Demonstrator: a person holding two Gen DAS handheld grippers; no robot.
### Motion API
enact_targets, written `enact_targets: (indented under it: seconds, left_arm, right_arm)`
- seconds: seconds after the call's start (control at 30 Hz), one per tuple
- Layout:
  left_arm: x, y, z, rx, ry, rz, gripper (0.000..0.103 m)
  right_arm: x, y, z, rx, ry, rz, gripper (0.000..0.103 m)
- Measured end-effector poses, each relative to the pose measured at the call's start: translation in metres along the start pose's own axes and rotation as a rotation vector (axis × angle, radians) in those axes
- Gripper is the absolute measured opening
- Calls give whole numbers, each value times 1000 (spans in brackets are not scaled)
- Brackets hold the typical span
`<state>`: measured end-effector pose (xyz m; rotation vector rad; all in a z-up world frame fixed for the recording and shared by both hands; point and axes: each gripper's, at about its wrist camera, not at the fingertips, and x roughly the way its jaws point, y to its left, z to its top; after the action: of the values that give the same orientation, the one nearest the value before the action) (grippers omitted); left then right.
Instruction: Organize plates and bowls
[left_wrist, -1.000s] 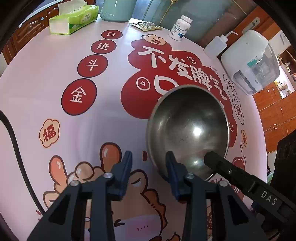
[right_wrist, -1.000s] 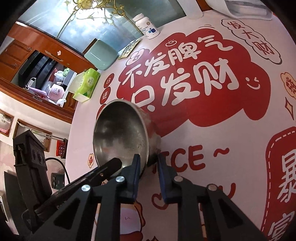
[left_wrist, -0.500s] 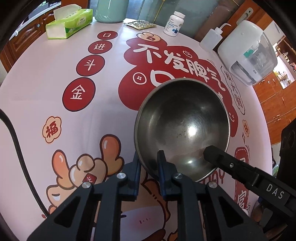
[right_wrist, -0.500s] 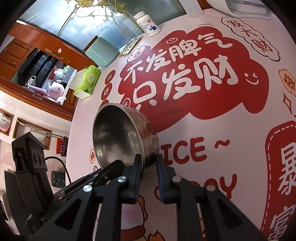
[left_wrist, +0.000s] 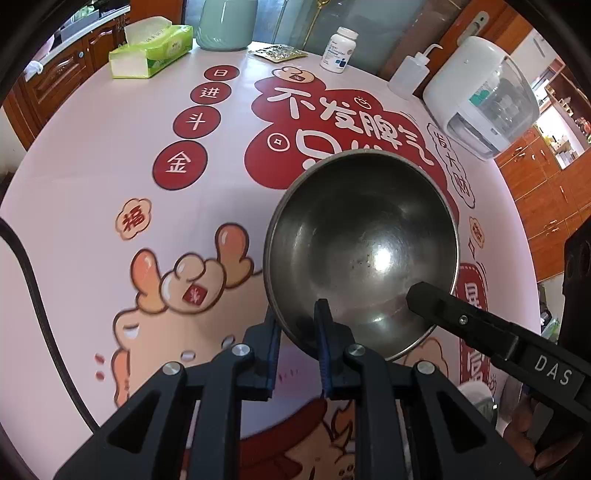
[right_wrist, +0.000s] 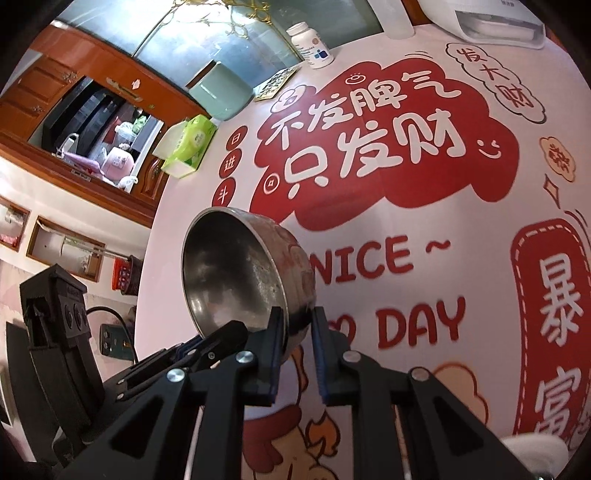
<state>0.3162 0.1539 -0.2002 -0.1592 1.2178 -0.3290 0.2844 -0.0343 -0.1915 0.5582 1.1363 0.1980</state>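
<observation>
Left wrist view, change: left gripper (left_wrist: 297, 332), wide apart a second ago, is now clamped on the near rim of the round stainless-steel bowl (left_wrist: 364, 243), one finger inside, one outside.
Right wrist view, change: right gripper (right_wrist: 297, 332) stays pinched on the opposite rim; the bowl (right_wrist: 240, 273) sits tilted, lower centre of frame, larger in both views than a second ago.
Bowl position: centre-right of the left view, apparently lifted off the round pink-and-red printed tablecloth (left_wrist: 92, 155).
Meaning for task: two-handed hold looks secured; carrying the bowl to its place comes next.
Count, steel bowls: one.
Count, plates: none in view.
Count, far-edge items: one green tissue box (left_wrist: 151, 51), one white pill bottle (left_wrist: 338, 50), one white squeeze bottle (left_wrist: 408, 74), one white countertop appliance (left_wrist: 480, 96).
</observation>
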Motion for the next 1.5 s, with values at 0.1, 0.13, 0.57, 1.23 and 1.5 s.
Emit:
enact_targets:
  seconds: [0.1,0.13,0.57,1.23,1.5]
  left_arm:
    - [-14,1,-12,3,-18,3,16]
    - [-18,1,-17,4,-19,2,16]
    - [-55,-14,-57,67,-36,5,16]
    - [-72,-121,-110,271,17,-103,16]
    - [-77,-193,-128,401,33,-140,17]
  right_arm:
    - [-9,5,-11,-10,-7,8,15]
    - [-12,6,-15,-15,-11,8,14]
    - [-54,9,-59,-24,-49,-1,14]
    - [-149,-72,-128,134,-145,-45,14]
    - [-199,-121,-151,226,-203,-58,14]
